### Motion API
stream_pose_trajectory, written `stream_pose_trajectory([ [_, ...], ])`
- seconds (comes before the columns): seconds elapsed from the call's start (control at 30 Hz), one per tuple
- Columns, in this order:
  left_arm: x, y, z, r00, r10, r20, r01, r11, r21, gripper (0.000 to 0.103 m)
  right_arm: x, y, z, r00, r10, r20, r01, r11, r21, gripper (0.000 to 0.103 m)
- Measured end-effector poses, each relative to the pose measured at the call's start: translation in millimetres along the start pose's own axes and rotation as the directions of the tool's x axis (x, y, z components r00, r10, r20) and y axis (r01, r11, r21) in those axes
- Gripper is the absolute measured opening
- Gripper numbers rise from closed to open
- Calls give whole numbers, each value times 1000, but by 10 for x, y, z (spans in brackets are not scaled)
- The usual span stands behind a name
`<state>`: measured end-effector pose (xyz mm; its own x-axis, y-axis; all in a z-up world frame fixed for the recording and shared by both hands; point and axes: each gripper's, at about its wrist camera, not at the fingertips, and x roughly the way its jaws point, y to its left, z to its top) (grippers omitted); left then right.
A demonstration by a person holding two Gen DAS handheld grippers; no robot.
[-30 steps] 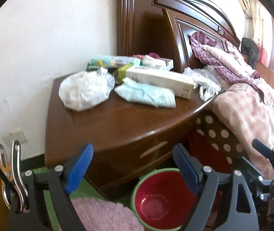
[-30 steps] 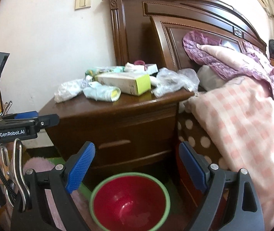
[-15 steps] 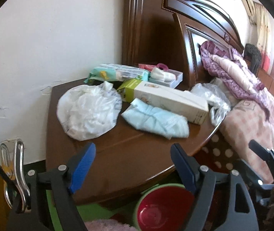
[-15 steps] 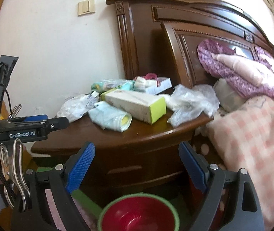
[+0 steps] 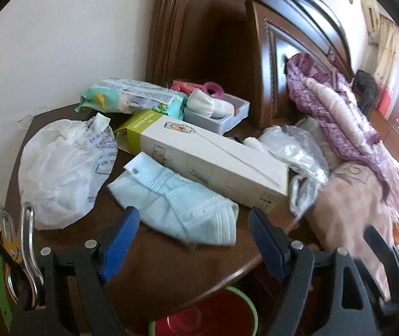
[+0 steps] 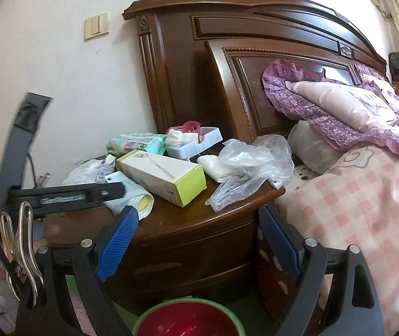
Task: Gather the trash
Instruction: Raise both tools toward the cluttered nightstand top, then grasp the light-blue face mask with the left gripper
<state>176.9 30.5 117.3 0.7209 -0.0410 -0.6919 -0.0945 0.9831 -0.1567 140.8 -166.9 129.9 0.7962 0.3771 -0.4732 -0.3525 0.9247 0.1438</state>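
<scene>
Trash lies on a brown nightstand point(image 5: 171, 274): a crumpled white bag point(image 5: 62, 170), a light blue face mask point(image 5: 177, 198), a white and green box point(image 5: 213, 159) and a clear plastic bag point(image 5: 300, 154). My left gripper point(image 5: 194, 238) is open and empty, just above the mask's near edge. My right gripper point(image 6: 199, 238) is open and empty in front of the nightstand point(image 6: 199, 240), below the box point(image 6: 166, 176) and clear bag point(image 6: 250, 165). A red bin point(image 6: 188, 322) with a green rim stands on the floor below; it also shows in the left wrist view point(image 5: 208, 316).
A wipes pack point(image 5: 132, 98) and a grey tray point(image 5: 219, 112) sit at the back of the nightstand. A wooden headboard point(image 6: 255, 56) and a bed with a pink checked quilt point(image 6: 353, 196) and purple pillow point(image 6: 334, 103) are on the right. The left gripper's body point(image 6: 59, 193) crosses the right view.
Both grippers have risen and moved forward toward the nightstand top. The left gripper now hovers over the mask; the bin has dropped to the bottom of both views.
</scene>
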Motion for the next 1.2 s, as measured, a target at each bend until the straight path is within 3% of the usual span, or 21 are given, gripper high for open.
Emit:
stream_pose_trajectory([
  [0.3,407,-71,31,989,107,-102,-108,994,-6,84,38,-71,-83,1000,27,6,-27,1000,15,91],
  [0.43,442,-61,-10,982,166,-95,-166,986,-1,86,51,-95,-128,999,35,7,-36,999,19,91],
  [0.7,495,-65,-3,972,215,-95,-218,976,-12,86,91,-144,-217,999,46,5,-46,998,35,91],
  [0.77,478,-76,-14,974,209,-82,-211,978,-5,78,85,-153,-231,999,42,11,-42,999,35,90],
  [0.93,356,-127,-108,983,175,-48,-173,984,28,44,60,-172,-245,999,37,19,-38,998,42,90],
  [1.03,276,-145,-184,990,138,-37,-136,989,53,33,50,-170,-247,999,37,19,-38,998,42,90],
  [1.2,101,-133,-342,996,93,-16,-91,990,104,29,48,-146,-246,999,38,17,-38,999,27,90],
])
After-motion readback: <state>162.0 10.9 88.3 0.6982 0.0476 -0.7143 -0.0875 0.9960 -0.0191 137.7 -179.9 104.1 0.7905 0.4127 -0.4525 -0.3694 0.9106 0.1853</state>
